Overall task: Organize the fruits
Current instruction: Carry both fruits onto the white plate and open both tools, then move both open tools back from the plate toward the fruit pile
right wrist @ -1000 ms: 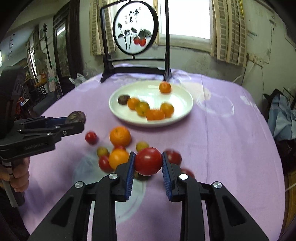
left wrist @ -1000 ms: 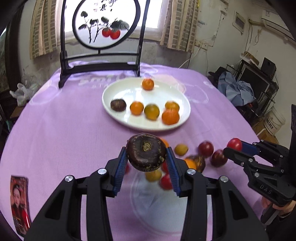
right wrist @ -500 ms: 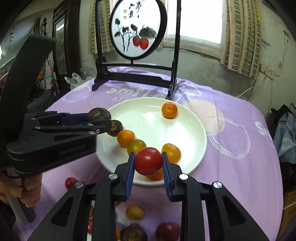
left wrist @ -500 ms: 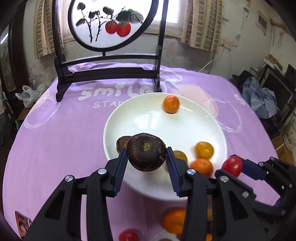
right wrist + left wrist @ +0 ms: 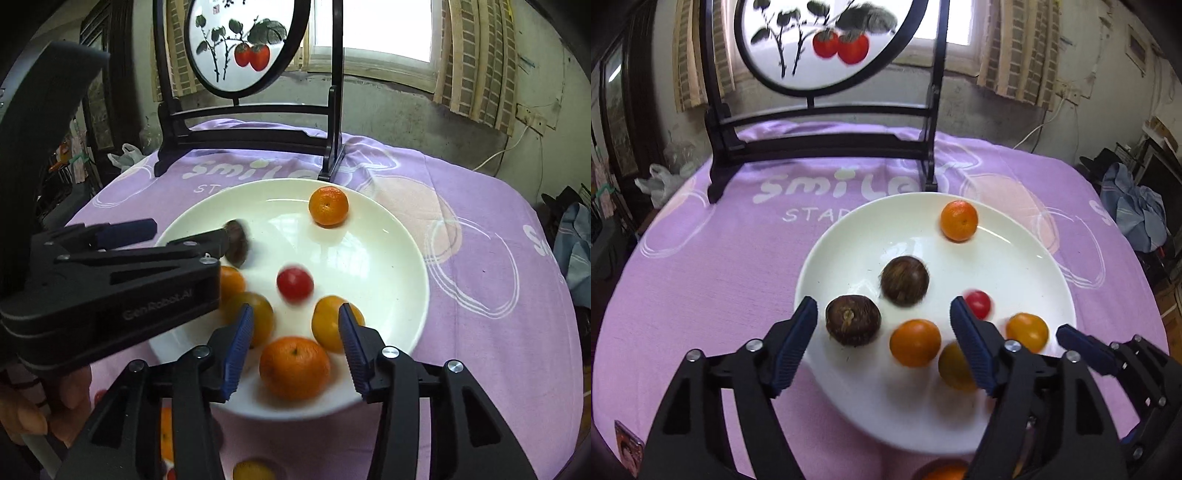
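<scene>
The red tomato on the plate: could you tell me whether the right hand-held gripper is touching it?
Apart. In the right wrist view the red tomato lies blurred on the white plate, beyond the open right hand-held gripper, with bare plate between them.

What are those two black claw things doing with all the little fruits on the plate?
A person is holding a claw in each hand and sorting fruits onto the white plate. Right now both the left gripper and the right gripper are open over the plate and hold nothing. A dark brown fruit and a small red tomato look blurry, as if rolling loose on the plate. Several orange fruits sit there too, like the one at the far side. A few more fruits wait on the purple tablecloth.
</scene>
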